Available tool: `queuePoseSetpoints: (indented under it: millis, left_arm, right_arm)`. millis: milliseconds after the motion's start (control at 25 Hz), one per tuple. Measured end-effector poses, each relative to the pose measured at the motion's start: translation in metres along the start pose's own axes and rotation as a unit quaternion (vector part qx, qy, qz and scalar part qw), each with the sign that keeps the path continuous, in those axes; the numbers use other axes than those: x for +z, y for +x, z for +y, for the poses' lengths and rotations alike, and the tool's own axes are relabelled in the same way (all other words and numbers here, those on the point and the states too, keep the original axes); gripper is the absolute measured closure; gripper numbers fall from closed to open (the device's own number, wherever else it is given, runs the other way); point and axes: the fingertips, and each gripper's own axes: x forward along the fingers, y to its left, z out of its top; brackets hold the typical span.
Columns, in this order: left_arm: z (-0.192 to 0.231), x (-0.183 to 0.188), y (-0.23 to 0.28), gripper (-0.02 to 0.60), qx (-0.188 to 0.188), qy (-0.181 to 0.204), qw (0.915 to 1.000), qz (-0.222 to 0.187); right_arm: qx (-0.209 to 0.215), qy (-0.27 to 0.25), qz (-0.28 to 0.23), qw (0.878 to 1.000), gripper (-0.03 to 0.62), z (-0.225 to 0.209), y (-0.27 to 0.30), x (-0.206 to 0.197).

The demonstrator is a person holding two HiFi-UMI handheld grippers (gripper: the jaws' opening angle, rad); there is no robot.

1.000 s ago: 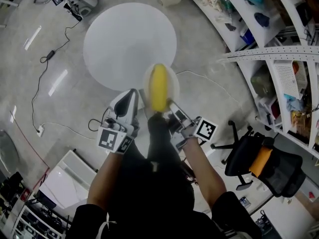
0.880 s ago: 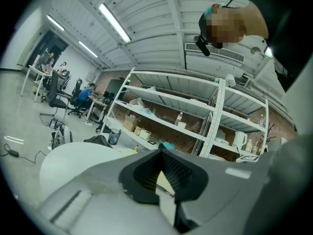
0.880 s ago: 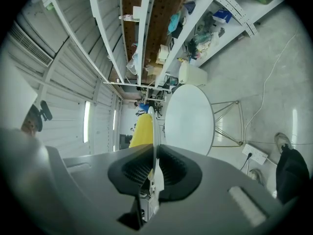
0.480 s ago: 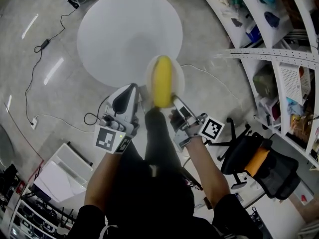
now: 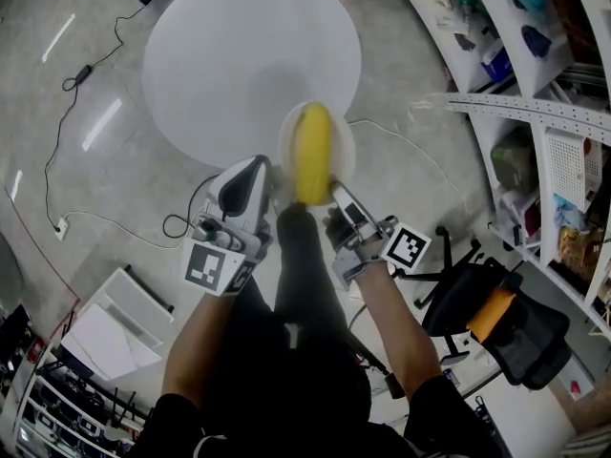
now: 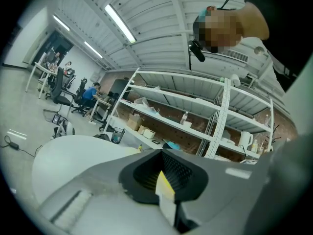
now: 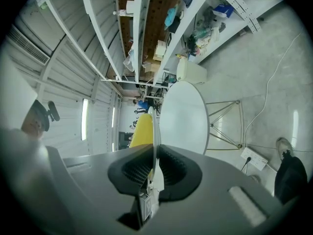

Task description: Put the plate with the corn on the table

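Plate (image 5: 343, 156) with corn (image 5: 313, 156) has advanced over the table's (image 5: 239, 55) near edge, held above it. Right gripper (image 5: 335, 196) is clamped on the plate rim. Left gripper (image 5: 260, 170), jaws closed, sits beside the opposite rim.

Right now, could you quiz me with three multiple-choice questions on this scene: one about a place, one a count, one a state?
1. Where is the plate?
A resting on the table
B held in the air at the edge of the table
C on a shelf
2. How many corn cobs lie on it?
A one
B two
C three
3. The right gripper is:
A open and empty
B shut on the plate's rim
C shut on the corn

Answers:
1. B, the plate is carried by the right gripper, not set down.
2. A, a single yellow cob shows.
3. B, the rim stands clamped between its jaws.
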Motion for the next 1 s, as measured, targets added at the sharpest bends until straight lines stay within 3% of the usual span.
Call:
queuePoseSetpoints:
  millis: [600,1000]
  left_arm:
    - [0.022,-0.016,0.016,0.58,0.022,-0.006,0.9997,-0.007]
    - [0.026,-0.029,0.025,0.58,0.017,0.009,0.9997,-0.016]
  right_arm:
    - [-0.001,0.003,-0.002,1.0,0.554,-0.036,0.018,0.016]
    - [0.0,0.0,0.002,1.0,0.554,-0.066,0.029,0.016]
